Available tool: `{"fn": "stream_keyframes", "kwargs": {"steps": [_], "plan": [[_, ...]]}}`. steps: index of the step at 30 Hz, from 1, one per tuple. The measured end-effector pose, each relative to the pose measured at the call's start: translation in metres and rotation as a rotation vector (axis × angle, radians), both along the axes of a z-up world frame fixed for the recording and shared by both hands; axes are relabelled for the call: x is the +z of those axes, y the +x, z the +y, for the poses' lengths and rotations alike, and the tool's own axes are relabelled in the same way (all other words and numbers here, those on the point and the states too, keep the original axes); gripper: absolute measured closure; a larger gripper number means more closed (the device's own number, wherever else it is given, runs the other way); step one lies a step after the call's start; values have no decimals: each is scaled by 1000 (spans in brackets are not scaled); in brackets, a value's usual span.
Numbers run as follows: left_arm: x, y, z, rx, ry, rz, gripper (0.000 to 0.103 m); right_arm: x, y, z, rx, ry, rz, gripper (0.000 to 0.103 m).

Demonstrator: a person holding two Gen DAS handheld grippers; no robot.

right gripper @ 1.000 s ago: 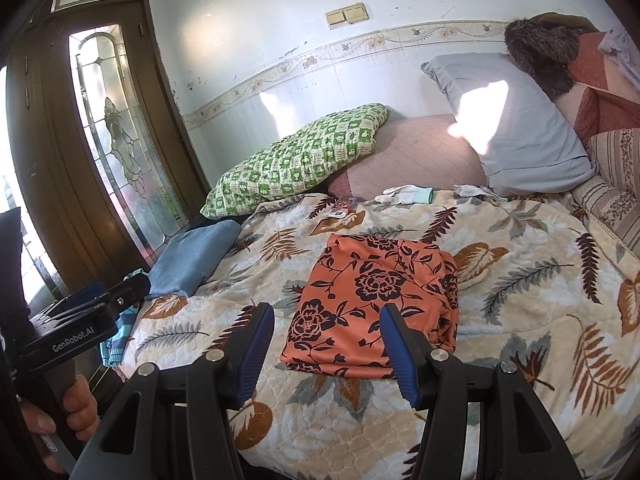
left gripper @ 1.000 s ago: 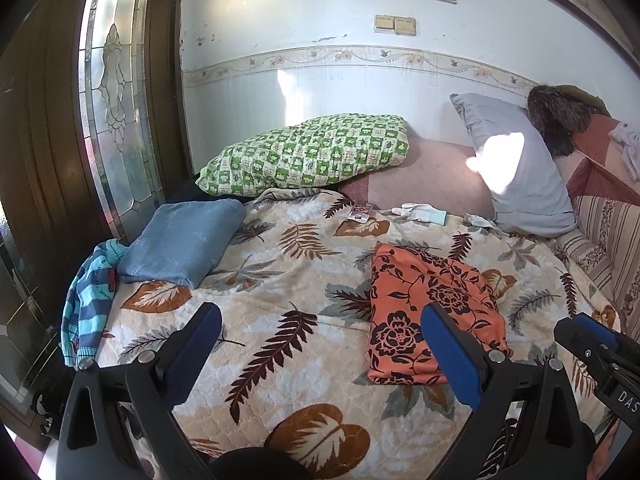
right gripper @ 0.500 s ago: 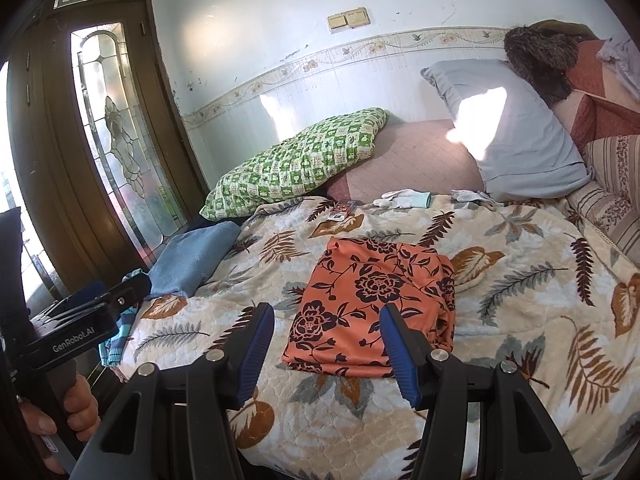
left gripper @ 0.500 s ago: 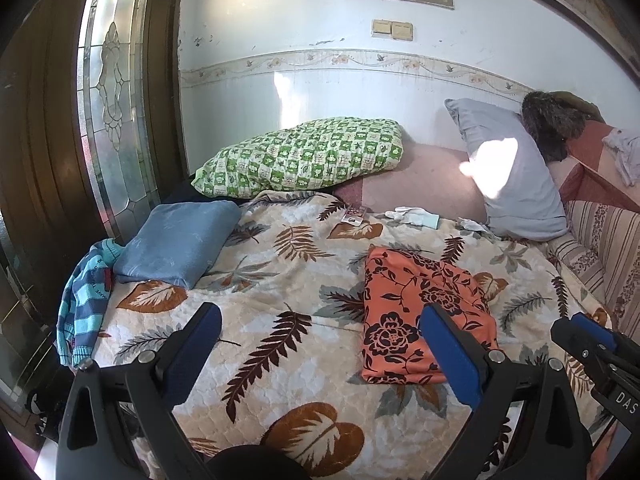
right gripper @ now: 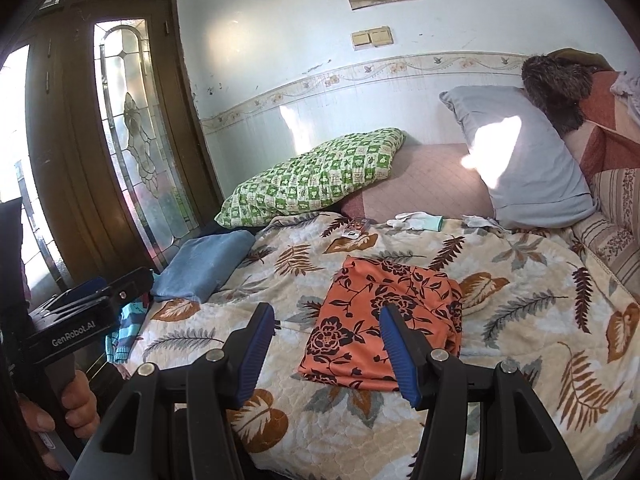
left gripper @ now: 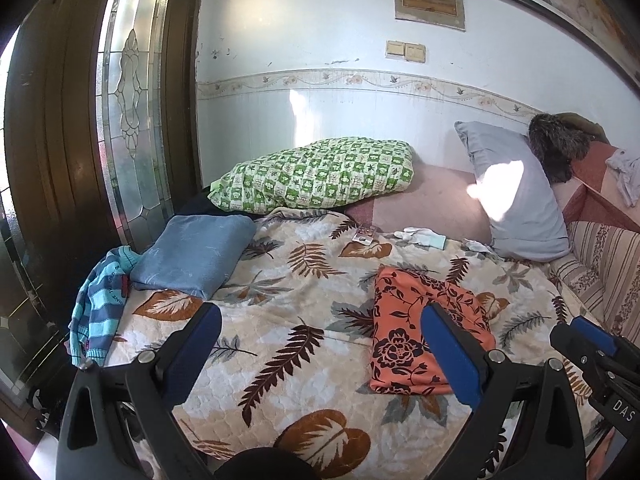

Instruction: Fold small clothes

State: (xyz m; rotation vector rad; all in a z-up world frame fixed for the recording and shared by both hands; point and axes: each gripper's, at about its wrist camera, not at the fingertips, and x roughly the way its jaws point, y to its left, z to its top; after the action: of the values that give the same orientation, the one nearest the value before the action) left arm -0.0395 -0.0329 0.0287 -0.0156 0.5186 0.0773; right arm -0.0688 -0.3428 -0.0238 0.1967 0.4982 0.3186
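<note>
An orange garment with black flowers [left gripper: 416,320] [right gripper: 380,312] lies folded flat on the leaf-print bedspread [left gripper: 304,280] [right gripper: 520,280]. My left gripper [left gripper: 320,344] is open and empty, held above the bed's near edge, left of the garment. My right gripper [right gripper: 326,336] is open and empty, held above the garment's near left corner. A striped blue garment [left gripper: 98,304] [right gripper: 126,328] hangs crumpled over the bed's left edge. A folded blue cloth [left gripper: 196,252] [right gripper: 204,264] lies beside it.
A green checked pillow [left gripper: 320,176] and a grey pillow [left gripper: 516,200] lean at the head of the bed. Small white and teal socks [left gripper: 420,236] lie near them. A wooden door with glass panels [left gripper: 132,120] stands at the left. Striped cushions [left gripper: 608,256] lie at right.
Both grippers have drawn back and tilted up a little, so more wall shows. The orange garment stays where it was. Both grippers stay open.
</note>
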Motion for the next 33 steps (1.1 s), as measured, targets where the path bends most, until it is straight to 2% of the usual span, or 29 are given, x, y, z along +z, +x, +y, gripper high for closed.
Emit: {"fn": "stream_keyframes", "kwargs": {"steps": [7, 18, 33], "plan": [[-5, 6, -1, 7, 19, 16, 3, -5, 9, -1, 10, 18, 12, 45], [-6, 49, -12, 13, 47, 48, 3, -19, 52, -10, 10, 55, 69, 45], [-4, 80, -34, -36, 46, 56, 3, -31, 84, -30, -24, 89, 103, 45]]}}
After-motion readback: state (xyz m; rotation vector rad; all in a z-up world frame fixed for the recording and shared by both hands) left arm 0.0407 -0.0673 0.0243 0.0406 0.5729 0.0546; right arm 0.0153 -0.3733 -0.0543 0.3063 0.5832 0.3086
